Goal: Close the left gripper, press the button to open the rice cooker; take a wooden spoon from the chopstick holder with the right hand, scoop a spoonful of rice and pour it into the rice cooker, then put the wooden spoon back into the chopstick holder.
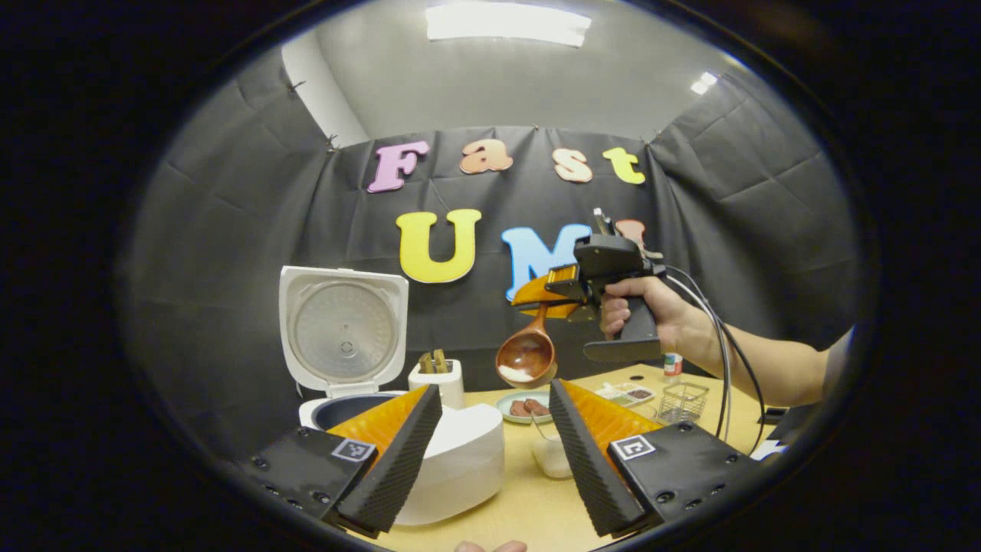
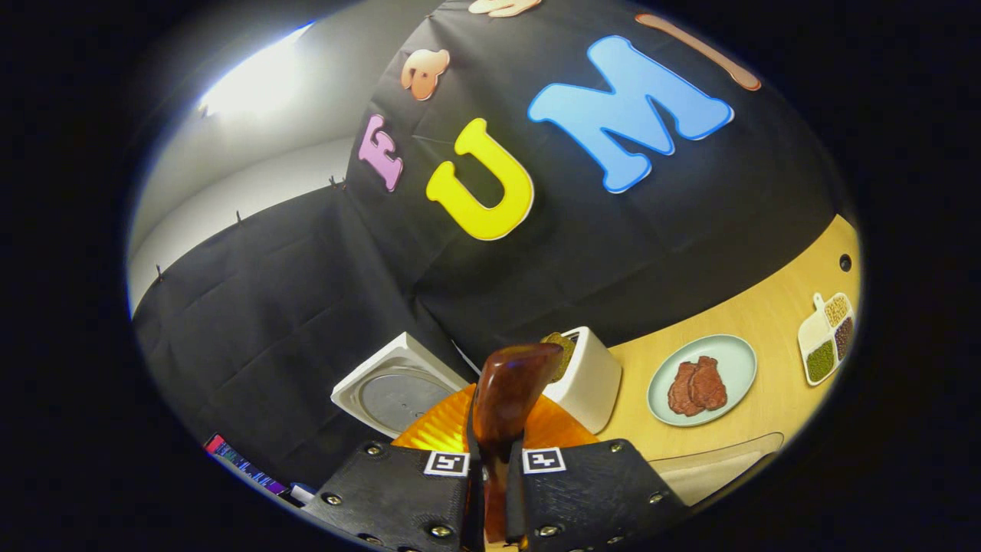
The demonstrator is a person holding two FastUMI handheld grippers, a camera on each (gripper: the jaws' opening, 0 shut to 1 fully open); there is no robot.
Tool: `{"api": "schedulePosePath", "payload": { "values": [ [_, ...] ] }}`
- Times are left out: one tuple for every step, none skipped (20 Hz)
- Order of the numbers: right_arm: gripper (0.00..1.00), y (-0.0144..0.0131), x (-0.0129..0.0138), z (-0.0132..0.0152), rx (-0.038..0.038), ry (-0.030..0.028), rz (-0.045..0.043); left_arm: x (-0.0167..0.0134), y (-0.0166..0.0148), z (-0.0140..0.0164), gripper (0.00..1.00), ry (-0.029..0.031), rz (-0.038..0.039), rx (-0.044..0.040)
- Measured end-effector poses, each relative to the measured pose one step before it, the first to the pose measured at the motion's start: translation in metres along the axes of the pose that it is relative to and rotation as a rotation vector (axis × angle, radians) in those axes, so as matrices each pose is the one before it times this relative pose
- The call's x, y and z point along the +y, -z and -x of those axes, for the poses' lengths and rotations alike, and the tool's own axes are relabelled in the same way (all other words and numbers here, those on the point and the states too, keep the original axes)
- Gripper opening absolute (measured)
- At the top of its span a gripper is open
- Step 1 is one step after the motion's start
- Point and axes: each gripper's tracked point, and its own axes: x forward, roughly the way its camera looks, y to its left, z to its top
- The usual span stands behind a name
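Note:
The white rice cooker stands open at the near left, its lid upright and the dark inner pot showing. My left gripper is open just above the cooker, nothing between its fingers. A hand holds my right gripper high over the table. It is shut on the handle of the wooden spoon, whose bowl hangs down with white rice in it. In the right gripper view the spoon handle runs up between the fingers of my right gripper. The white chopstick holder stands behind the cooker.
A plate of meat lies mid-table, with a clear rice container in front of it. A divided tray, a wire basket and a small bottle stand to the right on the wooden table.

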Motion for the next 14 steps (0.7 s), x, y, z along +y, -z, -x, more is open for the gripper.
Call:
{"api": "schedulePosePath", "payload": {
  "values": [
    [0.11,0.00424,0.00972,-0.00817,0.00323,-0.00607,0.01172,0.00327,-0.00384,0.00050,0.98,0.00342,-0.00874,0.00990],
    [0.11,0.00406,0.00847,-0.00787,0.00910,-0.00657,0.00617,0.00847,-0.00560,0.00236,0.99,-0.01577,0.00318,-0.00150],
    [0.11,0.00574,0.01012,-0.00766,0.00969,-0.00642,0.00587,0.00974,-0.00833,0.00105,1.00,-0.02095,0.01701,-0.01489],
    [0.11,0.00318,0.00939,-0.00783,0.00867,-0.00640,0.01053,0.00812,-0.01090,0.00204,1.00,-0.01217,0.02928,-0.02329],
    [0.11,0.00350,0.00819,-0.00746,0.00794,-0.00052,0.01724,-0.00013,-0.00740,0.00252,1.00,0.00969,0.02603,-0.02292],
    [0.11,0.00202,0.00754,-0.00740,0.00664,0.00022,0.02576,-0.00081,-0.00217,0.00296,1.00,0.01040,0.01045,-0.01031],
    [0.11,0.00254,0.00886,-0.00737,0.00300,-0.00024,0.02771,0.00292,0.00106,0.00215,1.00,0.00061,-0.00786,0.00120],
    [0.11,0.00228,0.00760,-0.00678,0.00098,-0.00119,0.03283,0.00591,0.00315,0.00141,0.96,-0.00935,-0.01516,0.01009],
    [0.11,0.00170,0.00726,-0.00657,-0.00373,-0.00018,0.03107,0.00557,0.00079,0.00271,0.93,-0.01182,-0.01268,0.00597],
    [0.11,0.00222,0.00713,-0.00684,-0.00516,-0.00517,0.02456,0.00577,-0.00130,0.00224,1.00,-0.01419,-0.00400,-0.00356],
    [0.11,0.00429,0.00774,-0.00844,0.00360,-0.00500,0.01965,0.00371,-0.00239,0.00185,1.00,-0.00602,0.00936,-0.00574],
    [0.11,0.00622,0.00559,-0.00643,0.00500,-0.00298,0.01262,0.00260,-0.00023,0.00196,1.00,-0.00018,0.01668,-0.00304],
    [0.11,0.00618,0.00697,-0.00642,0.00537,-0.00703,0.01327,0.00590,-0.00011,0.00111,0.97,-0.00669,0.01518,-0.00231],
    [0.11,0.00411,0.00380,-0.00760,0.00109,-0.00108,0.01459,0.00967,-0.00005,0.00127,1.00,-0.01686,0.00908,-0.00569]
  ]
}}
